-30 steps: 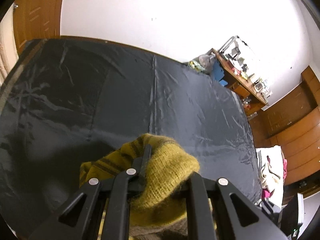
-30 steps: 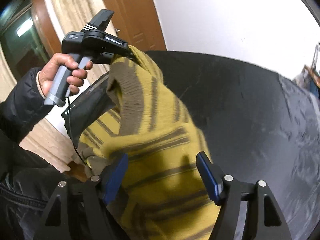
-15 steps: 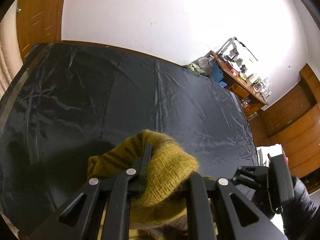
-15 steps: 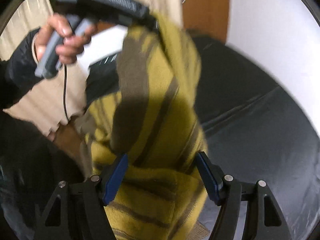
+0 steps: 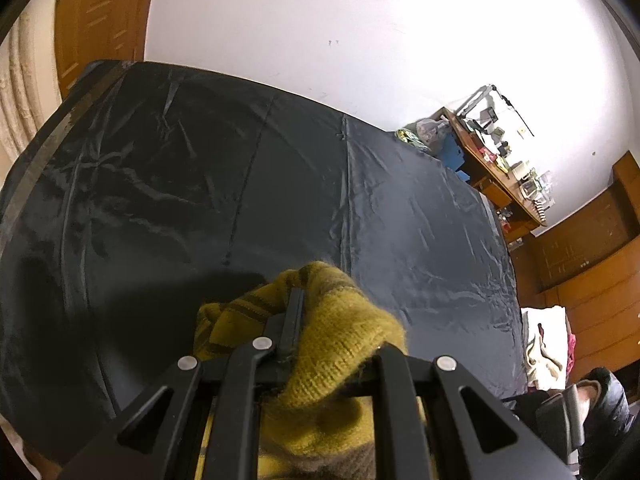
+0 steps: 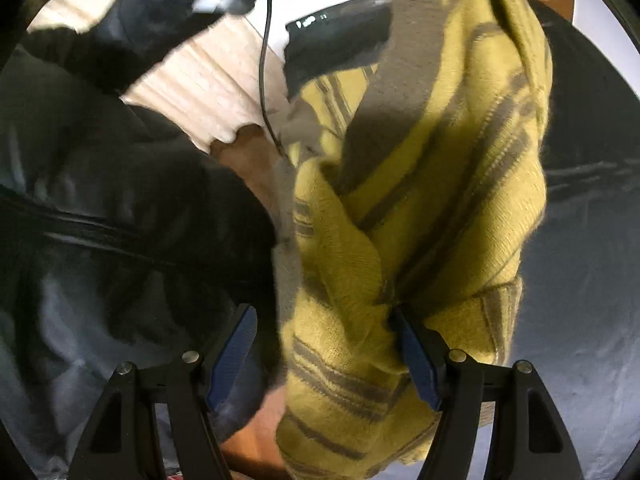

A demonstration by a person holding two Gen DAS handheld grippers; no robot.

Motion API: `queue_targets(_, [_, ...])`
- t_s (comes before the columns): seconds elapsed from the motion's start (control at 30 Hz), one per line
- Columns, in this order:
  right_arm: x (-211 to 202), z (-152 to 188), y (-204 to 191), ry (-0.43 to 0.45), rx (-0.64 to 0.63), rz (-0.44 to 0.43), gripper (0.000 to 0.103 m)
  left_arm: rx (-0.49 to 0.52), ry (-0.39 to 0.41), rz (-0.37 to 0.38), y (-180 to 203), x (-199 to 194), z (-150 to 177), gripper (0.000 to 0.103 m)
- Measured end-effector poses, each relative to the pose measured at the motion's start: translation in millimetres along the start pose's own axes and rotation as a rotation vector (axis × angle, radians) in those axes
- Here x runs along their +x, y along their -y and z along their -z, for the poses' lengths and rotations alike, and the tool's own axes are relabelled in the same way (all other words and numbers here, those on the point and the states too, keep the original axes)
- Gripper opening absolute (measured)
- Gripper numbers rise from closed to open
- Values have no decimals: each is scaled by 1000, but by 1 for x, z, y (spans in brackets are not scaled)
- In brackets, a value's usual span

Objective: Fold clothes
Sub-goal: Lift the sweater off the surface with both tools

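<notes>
hanging from left gripper [image 5: 294, 320], jaws clamped on yellow striped sweater [image 6: 432, 184] above black sheet [image 5: 200, 200]. right gripper [image 6: 324, 356] jaws apart around lower hem; best pinched near corner, then spread flat.

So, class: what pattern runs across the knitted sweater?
Mustard-yellow knitted sweater with brown stripes; clearest in right wrist view.

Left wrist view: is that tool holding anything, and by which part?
Yes. The left tool is shut on a bunched fold at the top of the mustard-yellow, brown-striped knitted sweater; which part of the garment cannot be told.
</notes>
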State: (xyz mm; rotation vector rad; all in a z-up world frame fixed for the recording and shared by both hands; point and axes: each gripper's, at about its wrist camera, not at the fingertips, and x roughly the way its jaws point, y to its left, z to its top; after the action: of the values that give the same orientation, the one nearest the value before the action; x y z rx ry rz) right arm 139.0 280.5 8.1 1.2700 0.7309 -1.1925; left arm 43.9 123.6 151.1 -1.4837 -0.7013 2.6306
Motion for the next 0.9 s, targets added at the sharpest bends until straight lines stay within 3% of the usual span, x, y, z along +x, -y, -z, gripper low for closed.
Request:
queue_targets(0.1, [13, -7, 6, -9, 24, 74, 67, 5, -3, 7, 3, 2, -2, 15])
queue_targets(0.13, [17, -10, 10, -3, 40, 84, 60, 3, -4, 8, 3, 2, -2, 15])
queue_targets(0.17, [19, -11, 14, 9, 61, 94, 44, 0, -3, 7, 1, 2, -2, 15])
queue_targets(0.2, [19, -12, 17, 25, 86, 94, 36, -7, -2, 5, -1, 1, -3, 15])
queue_targets(0.27, [13, -9, 20, 57, 117, 86, 31, -23, 1, 2, -6, -2, -3, 15])
queue_targets(0.37, [3, 0, 22, 85, 167, 149, 23, -66, 15, 9, -14, -8, -4, 15])
queue_targets(0.47, [-12, 6, 13, 127, 218, 353, 20, -97, 64, 13, -15, -21, -8, 15])
queue_targets(0.57, [-41, 14, 0, 208, 250, 636, 19, -121, 146, 23, -10, -46, -17, 15])
queue_targets(0.63, [-73, 25, -1, 300, 310, 812, 18, -143, 214, 32, -8, -67, -23, 14])
queue_targets(0.7, [-108, 39, -1, 407, 398, 964, 7, -164, 278, 46, -5, -89, -29, 14])
queue_targets(0.73, [-127, 48, -2, 467, 452, 1042, 7, -171, 307, 52, -4, -101, -30, 14])
queue_targets(0.9, [-183, 71, -18, 670, 611, 1235, 7, -215, 447, 93, 1, -157, -31, 14])
